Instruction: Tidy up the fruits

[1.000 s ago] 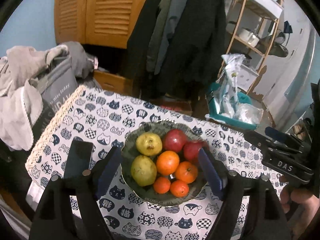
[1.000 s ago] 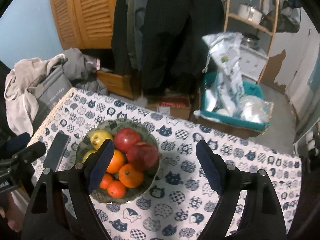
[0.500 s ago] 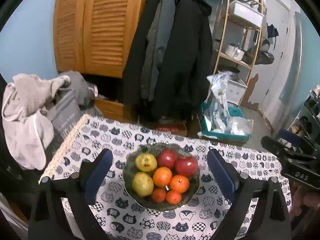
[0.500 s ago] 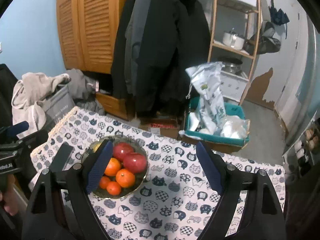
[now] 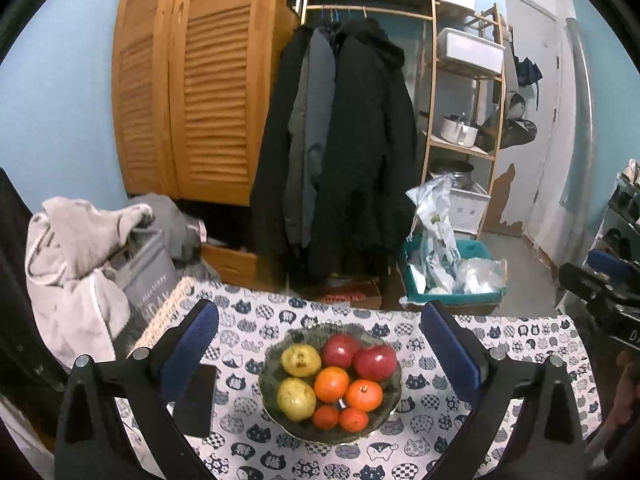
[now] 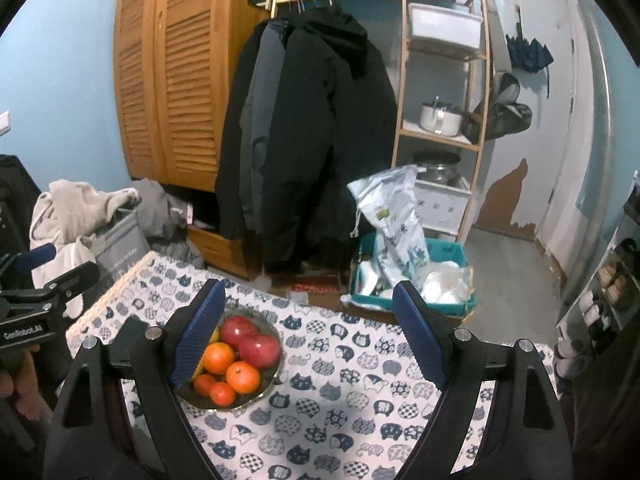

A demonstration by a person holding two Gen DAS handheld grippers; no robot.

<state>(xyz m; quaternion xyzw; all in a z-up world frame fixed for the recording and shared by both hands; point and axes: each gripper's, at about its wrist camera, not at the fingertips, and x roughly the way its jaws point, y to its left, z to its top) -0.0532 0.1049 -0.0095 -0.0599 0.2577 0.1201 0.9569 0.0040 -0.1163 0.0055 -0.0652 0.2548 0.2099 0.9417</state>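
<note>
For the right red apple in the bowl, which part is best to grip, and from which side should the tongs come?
Probably from above, gripping across the round middle of the right red apple. It lies on the top of the pile in the bowl, with its upper half free. One pad can go on its open side by the rim, the other in the small gap beside the second apple.

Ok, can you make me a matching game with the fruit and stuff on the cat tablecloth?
Things:
1. pears
2. apples
3. phone
4. left gripper

Descriptions:
A. red, at the far side of the bowl
B. jaws wide open, holding nothing
C. yellow-green, on the bowl's left side
D. black, flat on the tablecloth, left of the bowl

Pairs: 1-C, 2-A, 3-D, 4-B
</note>
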